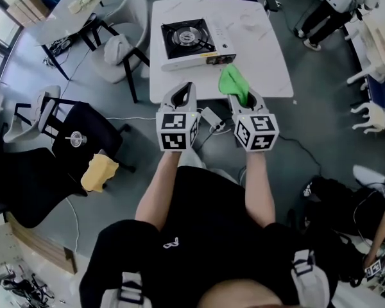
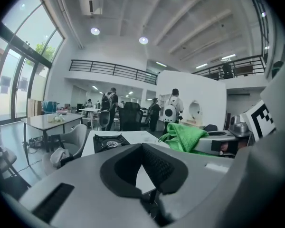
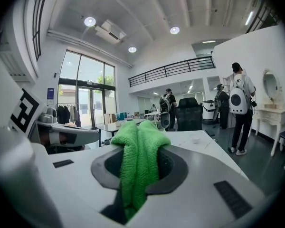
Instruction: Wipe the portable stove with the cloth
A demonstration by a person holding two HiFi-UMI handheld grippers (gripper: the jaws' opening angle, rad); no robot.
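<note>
White table (image 1: 263, 63), portable stove (image 1: 194, 40), cloth (image 1: 233, 82) pinched in right gripper (image 1: 244, 96) fingers, left gripper (image 1: 187, 88) fingers pressed together

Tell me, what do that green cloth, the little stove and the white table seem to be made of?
Green cloth: probably microfibre, with fuzzy looped pile and soft folds.
Portable stove: looks like white painted sheet metal, with a black burner plate, likely metal too.
Table: smooth white top with faint grey veining, marble or a marble-look laminate; can't tell which.
</note>
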